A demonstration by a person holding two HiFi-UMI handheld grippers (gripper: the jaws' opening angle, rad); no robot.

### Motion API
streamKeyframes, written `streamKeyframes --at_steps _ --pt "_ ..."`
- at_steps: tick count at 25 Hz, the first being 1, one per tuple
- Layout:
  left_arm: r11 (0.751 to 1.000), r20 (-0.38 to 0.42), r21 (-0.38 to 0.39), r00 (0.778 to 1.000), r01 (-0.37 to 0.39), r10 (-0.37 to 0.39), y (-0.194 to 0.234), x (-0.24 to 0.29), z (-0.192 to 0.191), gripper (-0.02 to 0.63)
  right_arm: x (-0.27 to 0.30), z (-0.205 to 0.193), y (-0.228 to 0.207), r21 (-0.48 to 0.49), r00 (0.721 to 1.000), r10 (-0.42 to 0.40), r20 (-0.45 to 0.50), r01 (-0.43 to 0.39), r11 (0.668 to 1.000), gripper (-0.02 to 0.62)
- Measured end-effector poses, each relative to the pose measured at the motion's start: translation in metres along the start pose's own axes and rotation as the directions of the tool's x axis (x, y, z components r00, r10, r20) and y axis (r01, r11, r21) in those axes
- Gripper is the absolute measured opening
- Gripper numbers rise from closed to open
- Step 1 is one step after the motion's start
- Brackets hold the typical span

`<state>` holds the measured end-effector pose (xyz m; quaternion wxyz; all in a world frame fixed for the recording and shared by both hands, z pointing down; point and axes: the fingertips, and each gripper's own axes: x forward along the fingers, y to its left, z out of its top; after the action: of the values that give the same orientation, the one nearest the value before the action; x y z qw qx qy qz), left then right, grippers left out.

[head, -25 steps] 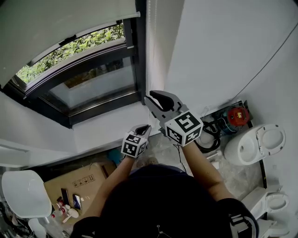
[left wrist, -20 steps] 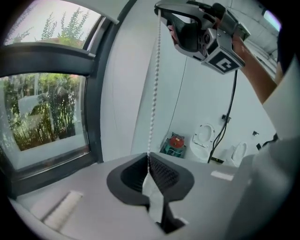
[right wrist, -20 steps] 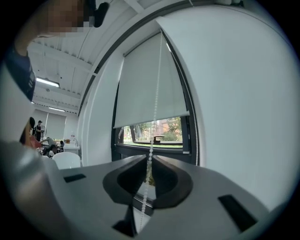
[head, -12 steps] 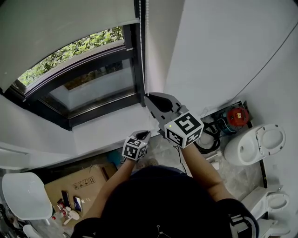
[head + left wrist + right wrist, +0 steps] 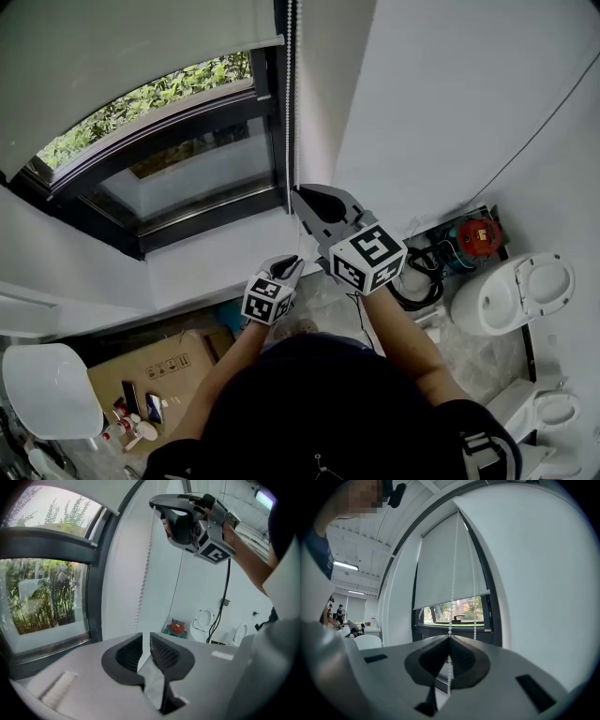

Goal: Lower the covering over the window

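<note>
Just right of the window frame [image 5: 206, 221], the right gripper [image 5: 300, 194] is clamping tight on the bead chain [image 5: 289, 112], while the blind [image 5: 122, 56] is covering only that frame's upper part. Below the frame, the left gripper [image 5: 292, 261] has just been easing its empty jaws slightly apart. Pulling wants doing straight down, steadily, without slipping beads.

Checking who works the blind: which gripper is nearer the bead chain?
Right. The right gripper is shut on the bead chain. The left gripper sits lower and apart from it, its jaws just opening slightly with nothing between them.
</note>
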<state>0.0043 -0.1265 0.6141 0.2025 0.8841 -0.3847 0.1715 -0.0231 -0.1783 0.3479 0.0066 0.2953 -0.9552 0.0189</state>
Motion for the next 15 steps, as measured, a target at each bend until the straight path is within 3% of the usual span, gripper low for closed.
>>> streamKeyframes --at_steps 5,15 --pt "0.999 0.109 0.034 0.994 -0.020 0.016 0.000 -0.018 0.042 0.035 0.001 -0.002 0.002 -0.048 1.000 -0.003 -0.011 0.003 0.999 0.012" --pt "0.994 0.277 0.070 0.959 -0.086 0.064 0.009 -0.063 0.114 0.035 -0.001 -0.046 0.002 -0.014 0.992 0.000 -0.128 -0.002 1.000 0.012"
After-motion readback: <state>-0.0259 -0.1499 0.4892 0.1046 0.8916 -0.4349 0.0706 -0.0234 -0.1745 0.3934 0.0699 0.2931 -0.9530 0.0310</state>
